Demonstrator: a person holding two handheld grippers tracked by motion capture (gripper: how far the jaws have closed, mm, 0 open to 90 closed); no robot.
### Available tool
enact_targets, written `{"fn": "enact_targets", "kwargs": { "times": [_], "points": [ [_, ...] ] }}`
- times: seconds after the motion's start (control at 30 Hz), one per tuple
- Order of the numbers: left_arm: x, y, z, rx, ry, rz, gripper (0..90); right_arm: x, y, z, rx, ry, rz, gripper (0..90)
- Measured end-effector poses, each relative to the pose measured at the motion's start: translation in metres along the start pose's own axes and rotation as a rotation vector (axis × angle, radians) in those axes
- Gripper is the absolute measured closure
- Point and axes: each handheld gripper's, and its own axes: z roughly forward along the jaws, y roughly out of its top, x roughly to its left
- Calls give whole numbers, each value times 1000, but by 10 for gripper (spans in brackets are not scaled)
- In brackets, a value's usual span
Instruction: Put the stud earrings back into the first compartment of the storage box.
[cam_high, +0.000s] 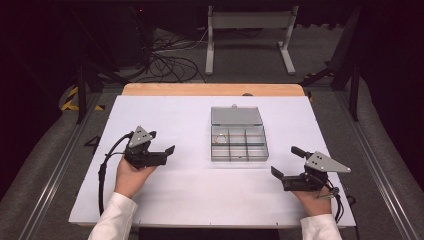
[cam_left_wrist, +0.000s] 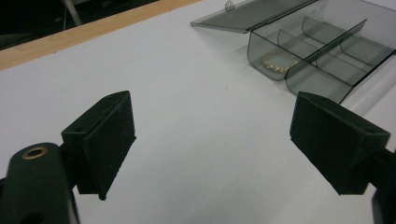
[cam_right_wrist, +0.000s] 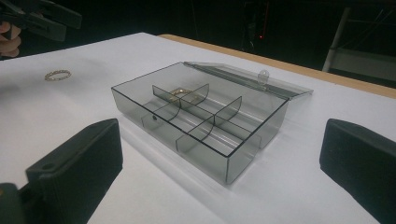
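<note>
Item 1: left gripper (cam_high: 161, 141) and right gripper (cam_high: 285, 161), each hovering low over the white table (cam_high: 200, 195), jaws standing wide and holding nothing.
Item 2: loose gold ring (cam_right_wrist: 57, 74), lying on the table beside the left gripper; approaching from straight above and pinching across its rim is looking wisest.
Item 3: compartment box (cam_right_wrist: 205, 158), lid (cam_high: 236, 115) lying open, housing a gold band (cam_left_wrist: 279, 63) in its far-left compartment.

My left gripper (cam_high: 159, 152) and my right gripper (cam_high: 290, 176) are matt black, each topped by a grey plate. The compartment box (cam_right_wrist: 205, 116) is smoky, see-through grey, its lid (cam_right_wrist: 247, 79) the same tint. A gold bracelet (cam_left_wrist: 279, 63) lies inside; another gold bracelet (cam_right_wrist: 58, 75) lies on the white tabletop (cam_high: 170, 190), which has a pale wooden edge (cam_high: 200, 89). My sleeves are white.
</note>
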Motion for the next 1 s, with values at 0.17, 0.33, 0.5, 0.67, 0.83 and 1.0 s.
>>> {"fn": "enact_targets", "kwargs": {
  "times": [0.17, 0.33, 0.5, 0.67, 0.83, 1.0],
  "points": [
    [10, -11, -11, 11, 29, -30, 129, -1, 0, 0, -2, -4, -1, 0],
    [21, -23, -20, 48, 66, -57, 138, -1, 0, 0, 4, -10, -1, 0],
    [28, -34, -28, 91, 94, -76, 184, -1, -1, 1, 10, -17, -5, 0],
    [34, -46, -31, 122, 100, -116, 266, -1, -1, 1, 12, -20, -4, 0],
    [38, -55, -29, 184, 133, -107, 367, -1, -1, 1, 10, -18, -2, 0],
    [41, -60, -26, 211, 142, -118, 453, -1, -1, 1, 9, -18, -1, 0]
  ]
}}
